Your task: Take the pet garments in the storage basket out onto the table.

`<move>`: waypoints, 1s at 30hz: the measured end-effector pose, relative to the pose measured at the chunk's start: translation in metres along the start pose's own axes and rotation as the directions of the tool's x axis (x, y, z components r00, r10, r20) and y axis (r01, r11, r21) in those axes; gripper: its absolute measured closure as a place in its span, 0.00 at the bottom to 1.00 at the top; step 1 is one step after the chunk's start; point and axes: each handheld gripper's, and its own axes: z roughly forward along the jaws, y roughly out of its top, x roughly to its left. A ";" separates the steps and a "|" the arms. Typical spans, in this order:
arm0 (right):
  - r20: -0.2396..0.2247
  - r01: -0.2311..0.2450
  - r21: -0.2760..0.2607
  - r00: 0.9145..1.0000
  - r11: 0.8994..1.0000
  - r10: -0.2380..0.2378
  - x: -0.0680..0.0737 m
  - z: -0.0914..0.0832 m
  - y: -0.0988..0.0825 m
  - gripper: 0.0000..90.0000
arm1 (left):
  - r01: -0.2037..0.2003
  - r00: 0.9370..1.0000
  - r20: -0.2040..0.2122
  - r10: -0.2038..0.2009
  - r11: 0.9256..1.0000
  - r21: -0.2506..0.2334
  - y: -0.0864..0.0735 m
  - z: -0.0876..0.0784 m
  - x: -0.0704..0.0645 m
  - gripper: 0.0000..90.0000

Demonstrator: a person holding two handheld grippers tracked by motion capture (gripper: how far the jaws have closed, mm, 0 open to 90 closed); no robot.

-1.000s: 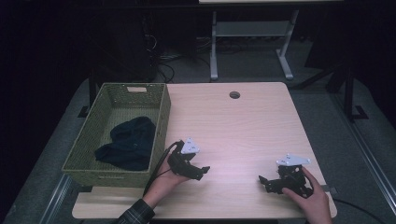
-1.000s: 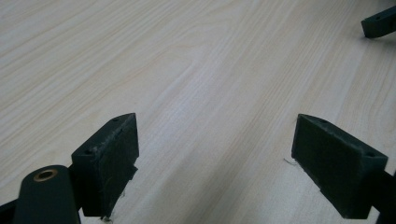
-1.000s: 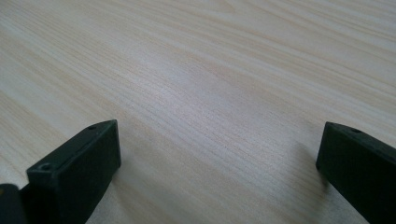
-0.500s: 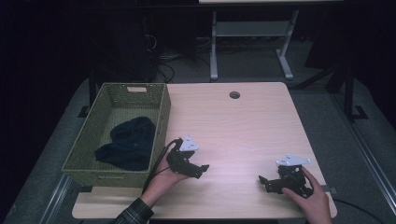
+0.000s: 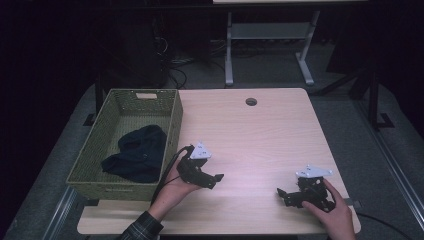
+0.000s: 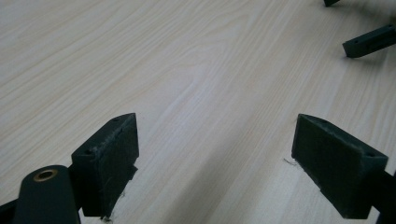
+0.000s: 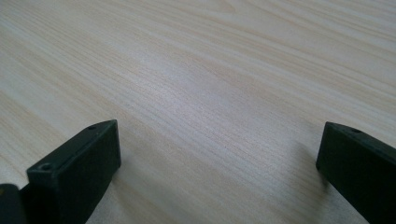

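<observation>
Woven green basket point(image 5: 171, 131) stands just left of the left gripper point(image 5: 216, 178), with a dark cloth point(image 5: 136, 154) inside (crumpled). Both the left gripper and the right gripper point(image 5: 281, 195) rest released on the pale wooden table point(image 5: 260, 135), jaws wide apart.

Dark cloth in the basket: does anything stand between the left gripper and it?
Yes. The basket's near-right wall stands between the left gripper and the dark cloth. The basket is open-topped, so nothing visible blocks reaching in from above.
</observation>
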 end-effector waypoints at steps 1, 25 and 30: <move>0.000 0.001 0.001 1.000 1.000 -0.001 0.000 0.000 0.000 0.00 | 0.004 1.000 0.002 -0.004 1.000 -0.002 0.001 -0.001 0.000 0.16; 0.000 0.000 0.001 1.000 1.000 0.000 0.000 0.000 0.000 0.00 | 0.000 1.000 0.015 0.000 1.000 -0.029 0.016 -0.014 0.003 0.16; 0.000 0.000 0.000 1.000 1.000 0.000 0.000 0.000 0.000 0.00 | -0.003 1.000 0.022 0.004 0.999 -0.032 0.019 -0.018 0.004 0.16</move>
